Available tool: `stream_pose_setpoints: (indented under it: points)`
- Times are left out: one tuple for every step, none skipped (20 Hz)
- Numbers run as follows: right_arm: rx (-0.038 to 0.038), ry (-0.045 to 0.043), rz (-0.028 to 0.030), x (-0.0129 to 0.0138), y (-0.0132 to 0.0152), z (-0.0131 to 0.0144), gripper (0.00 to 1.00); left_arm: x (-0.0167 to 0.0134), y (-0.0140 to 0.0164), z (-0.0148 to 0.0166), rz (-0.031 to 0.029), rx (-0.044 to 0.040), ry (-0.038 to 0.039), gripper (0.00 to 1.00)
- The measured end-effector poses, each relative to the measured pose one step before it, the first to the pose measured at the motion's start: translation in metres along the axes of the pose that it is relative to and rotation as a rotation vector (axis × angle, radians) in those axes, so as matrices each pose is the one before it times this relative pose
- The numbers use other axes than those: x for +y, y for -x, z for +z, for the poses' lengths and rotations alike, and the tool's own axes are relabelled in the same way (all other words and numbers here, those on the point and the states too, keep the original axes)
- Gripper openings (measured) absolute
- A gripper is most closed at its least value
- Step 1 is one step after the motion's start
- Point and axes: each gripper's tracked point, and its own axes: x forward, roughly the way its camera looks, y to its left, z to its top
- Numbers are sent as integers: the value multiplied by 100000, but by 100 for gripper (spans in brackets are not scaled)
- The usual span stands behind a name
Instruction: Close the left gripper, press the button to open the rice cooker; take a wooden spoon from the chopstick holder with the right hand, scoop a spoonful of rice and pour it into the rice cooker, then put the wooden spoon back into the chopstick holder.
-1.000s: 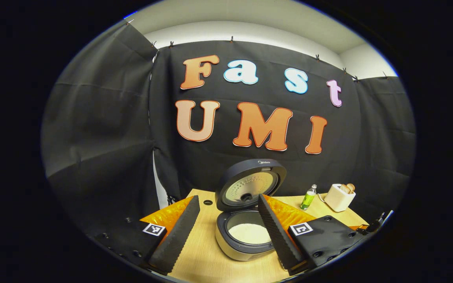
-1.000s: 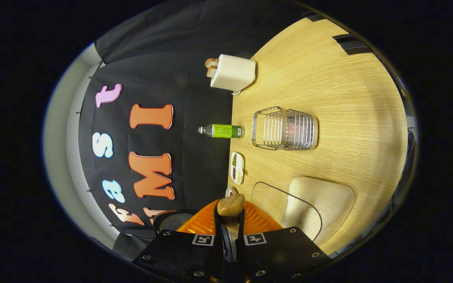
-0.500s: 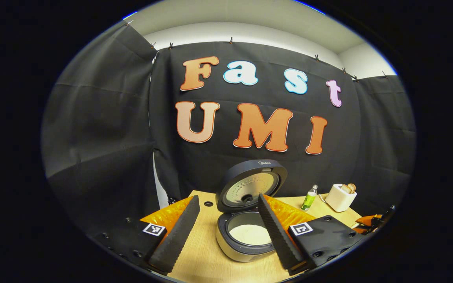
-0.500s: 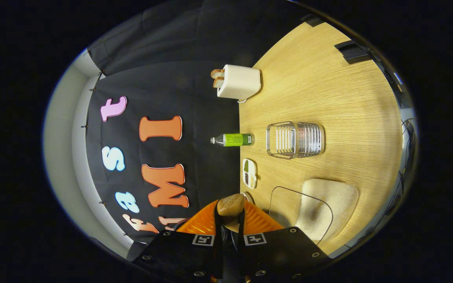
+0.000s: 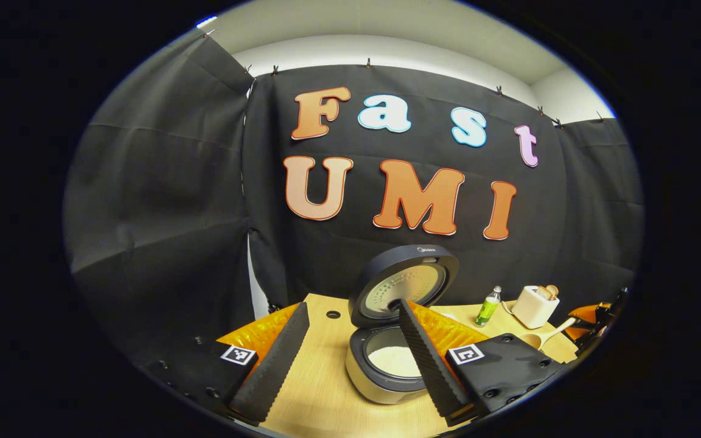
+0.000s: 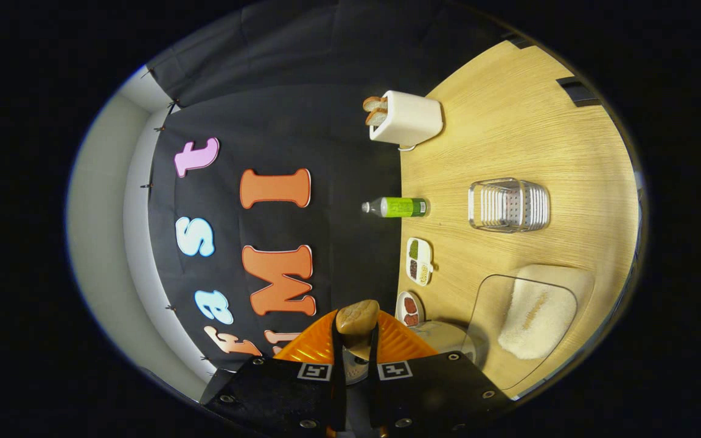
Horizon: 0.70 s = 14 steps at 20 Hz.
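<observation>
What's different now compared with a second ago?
The right tongs, shut on the wooden spoon, have swung over: in the left gripper view the spoon has come into sight at the right edge, beside the toaster. In the right gripper view the wire holder has slid rightward. The rice cooker stays open; the left tongs stay open.

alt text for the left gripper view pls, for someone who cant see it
An open rice cooker with white rice inside sits on a wooden table, framed by the open left gripper. A wooden spoon, green bottle and toaster sit farther right.
</observation>
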Motion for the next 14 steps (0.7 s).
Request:
stream_pose_setpoints:
  points:
    - [704,83,628,688,-445,-379,13,312,9,108,417,-299,388,98]
    - [1029,134,712,632,-506,-562,13,315,216,-44,442,-95,357,98]
    - [1209,44,731,744,-564,-495,13,291,21,-12,458,-32,75,98]
    - [1183,107,570,667,-493,-708,13,261,49,-71,678,-12,-187,98]
    - [1005,187,595,688,-629,-459,13,268,52,-4,539,-72,-345,98]
    - [901,591,523,597,-541,-464,13,331,102,-63,602,-130,-439,98]
    - [894,732,570,540,-689,-443,13,335,89,111,628,-138,-228,98]
    - [696,939,526,631,-540,-503,13,272,95,-103,320,-98,-5,98]
    - [679,1071,421,539,-701,-356,13,197,-11,33,294,38,215,98]
    - [450,1491,105,395,-503,-335,13,220,91,-21,217,80,408,98]
    - [465,1724,-176,404,-591,-384,13,89,-19,-18,75,145,456,98]
    - [-41,1775,-361,272,-747,-370,13,148,-67,-114,148,139,116,98]
    - [105,1613,-188,330,-685,-252,13,194,67,-86,461,3,-49,98]
    - [52,1546,-56,430,-590,-290,13,276,48,21,338,-66,-111,98]
